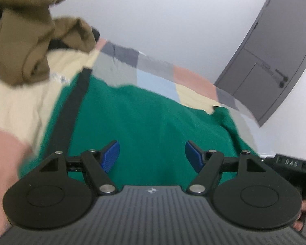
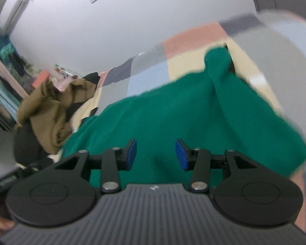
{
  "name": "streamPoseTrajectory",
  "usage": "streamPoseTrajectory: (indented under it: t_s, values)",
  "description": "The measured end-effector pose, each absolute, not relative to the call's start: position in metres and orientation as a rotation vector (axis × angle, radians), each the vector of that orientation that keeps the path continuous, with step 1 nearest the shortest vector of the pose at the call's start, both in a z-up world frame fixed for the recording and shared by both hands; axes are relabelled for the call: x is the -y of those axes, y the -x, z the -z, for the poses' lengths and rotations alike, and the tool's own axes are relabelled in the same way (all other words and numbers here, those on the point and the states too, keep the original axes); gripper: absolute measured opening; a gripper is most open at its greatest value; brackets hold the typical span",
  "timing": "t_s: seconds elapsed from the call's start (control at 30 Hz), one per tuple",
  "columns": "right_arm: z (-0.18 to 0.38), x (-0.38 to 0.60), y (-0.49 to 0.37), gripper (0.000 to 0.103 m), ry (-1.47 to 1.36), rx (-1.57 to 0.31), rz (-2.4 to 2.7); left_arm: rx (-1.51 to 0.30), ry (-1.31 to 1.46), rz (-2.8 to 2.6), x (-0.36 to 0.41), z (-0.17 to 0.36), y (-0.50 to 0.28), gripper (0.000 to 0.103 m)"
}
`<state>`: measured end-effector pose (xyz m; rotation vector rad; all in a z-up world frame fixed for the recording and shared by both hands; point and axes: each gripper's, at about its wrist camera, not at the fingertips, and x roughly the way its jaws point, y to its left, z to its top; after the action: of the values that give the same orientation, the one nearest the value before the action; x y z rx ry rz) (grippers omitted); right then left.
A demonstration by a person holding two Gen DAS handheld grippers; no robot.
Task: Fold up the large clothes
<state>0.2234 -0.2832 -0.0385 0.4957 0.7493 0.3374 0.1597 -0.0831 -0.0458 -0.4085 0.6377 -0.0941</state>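
A green garment point(image 1: 144, 122) lies spread over a bed covered by a patchwork quilt point(image 1: 153, 75) of pink, grey, blue and cream squares. Both cameras look down across it, and the frames are blurred. The left gripper point(image 1: 152, 156) hangs over the cloth with its blue fingers point(image 1: 110, 156) wide apart and nothing between them. The right gripper point(image 2: 156, 154) is likewise over the green cloth, its fingers point(image 2: 131, 153) parted and empty. One part of the garment, perhaps a sleeve, reaches toward the far right point(image 2: 218, 61). A crumpled brown garment point(image 1: 30, 47) sits in a heap at the left, beyond the green one. A grey door point(image 1: 275, 57) stands in the white wall behind. The green cloth looks soft, thick and limp, probably knit; it should be light, sag freely and bunch when lifted. Pinching an edge or corner at each side, such as hem or shoulders, would likely hold best.
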Motion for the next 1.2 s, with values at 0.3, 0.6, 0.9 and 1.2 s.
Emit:
streamPoseTrajectory:
  t_s: [0.3,0.6,0.9,1.2]
  values:
    - [0.075,0.291,-0.182,0.087,-0.856,-0.838,-0.380,-0.719,0.779,0.111,0.072,0.088,-0.134,0.085]
    - [0.132,0.294,-0.189,0.087,-1.146,-0.979,-0.308,-0.797,1.193,0.071,0.040,0.145,-0.126,0.090]
    - [0.142,0.333,-0.195,0.087,-1.295,-0.753,-0.079,-0.661,1.506,0.053,0.019,0.189,-0.130,0.089]
    - [0.141,0.309,-0.224,0.068,-1.174,-0.782,-0.171,-0.610,1.379,-0.009,0.020,0.179,-0.134,0.052]
